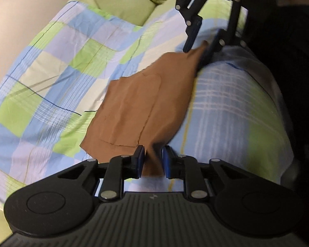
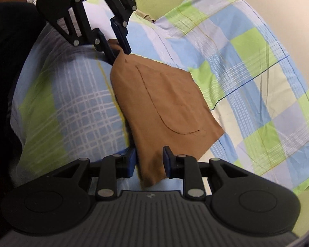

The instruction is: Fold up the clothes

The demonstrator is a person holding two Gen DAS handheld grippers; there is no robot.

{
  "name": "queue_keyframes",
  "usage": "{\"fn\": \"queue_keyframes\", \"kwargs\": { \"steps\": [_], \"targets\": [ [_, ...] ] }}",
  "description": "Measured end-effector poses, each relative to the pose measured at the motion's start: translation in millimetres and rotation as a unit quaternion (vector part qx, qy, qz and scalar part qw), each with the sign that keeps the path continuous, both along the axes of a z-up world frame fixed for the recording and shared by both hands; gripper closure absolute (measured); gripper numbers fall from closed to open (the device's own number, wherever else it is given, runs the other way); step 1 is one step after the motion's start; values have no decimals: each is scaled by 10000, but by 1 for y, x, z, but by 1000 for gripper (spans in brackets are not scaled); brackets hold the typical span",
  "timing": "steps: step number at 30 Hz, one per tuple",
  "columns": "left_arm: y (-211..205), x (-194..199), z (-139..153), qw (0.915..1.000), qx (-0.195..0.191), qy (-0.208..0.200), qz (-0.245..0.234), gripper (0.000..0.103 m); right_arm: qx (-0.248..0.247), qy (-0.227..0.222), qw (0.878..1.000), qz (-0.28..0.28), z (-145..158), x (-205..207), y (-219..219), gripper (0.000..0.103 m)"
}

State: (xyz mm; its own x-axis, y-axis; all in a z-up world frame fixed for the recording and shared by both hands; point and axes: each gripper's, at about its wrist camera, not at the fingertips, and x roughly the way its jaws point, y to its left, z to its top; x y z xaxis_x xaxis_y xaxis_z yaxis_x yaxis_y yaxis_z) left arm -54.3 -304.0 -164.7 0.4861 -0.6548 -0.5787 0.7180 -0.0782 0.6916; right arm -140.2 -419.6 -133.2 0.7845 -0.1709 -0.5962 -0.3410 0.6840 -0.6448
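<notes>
Brown garment point(image 1: 138, 107) — on the checked bed cover point(image 1: 51, 61), centre of frame; you hold a corner in each gripper; left gripper point(image 1: 153, 160) and right gripper point(image 2: 149, 160) jaws narrowed onto cloth; held edge spans between them — body lies ahead.

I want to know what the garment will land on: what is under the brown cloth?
The brown cloth lies on a checked blue, green and white bedsheet, which shows all around it. The part beneath the cloth is covered, so whether anything else lies there cannot be seen.
</notes>
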Motion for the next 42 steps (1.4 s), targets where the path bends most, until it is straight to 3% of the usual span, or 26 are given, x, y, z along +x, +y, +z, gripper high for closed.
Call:
{"fn": "queue_keyframes", "kwargs": {
  "steps": [7, 14, 17, 20, 23, 29, 35, 40, 42],
  "targets": [
    [-19, 1, -4, 9999, -116, -41, 83, 79, 12, -119, 9999, -57, -2, 9, 2, 82],
    [-16, 6, -9, 9990, 91, -397, 159, 78, -74, -130, 9998, -127, -3, 13, -3, 82],
    [-14, 9, -8, 9995, 29, -249, 182, 80, -34, -148, 9997, -167, -4, 11, -8, 83],
    [-16, 10, -8, 9998, 34, -115, 131, 97, -83, -151, 9998, -102, -6, 15, -5, 94],
    [-13, 13, -4, 9999, -22, 27, 114, 100, -82, -113, 9999, -66, -5, 19, -1, 103],
    [37, -5, 33, 9960, -206, 872, -31, 100, 125, -73, 9999, -12, 17, -9, 7, 103],
    [68, -19, 58, 9874, -299, 1555, 70, 100, 797, 304, 9961, 206, 52, -58, 25, 103],
    [46, 18, 83, 9831, -472, 1755, 225, 100, 1102, 421, 9927, 238, 71, -45, 12, 103],
    [30, 47, 92, 9800, -604, 1864, 344, 100, 1682, 486, 9844, 153, 95, -17, -17, 103]
  ]
}}
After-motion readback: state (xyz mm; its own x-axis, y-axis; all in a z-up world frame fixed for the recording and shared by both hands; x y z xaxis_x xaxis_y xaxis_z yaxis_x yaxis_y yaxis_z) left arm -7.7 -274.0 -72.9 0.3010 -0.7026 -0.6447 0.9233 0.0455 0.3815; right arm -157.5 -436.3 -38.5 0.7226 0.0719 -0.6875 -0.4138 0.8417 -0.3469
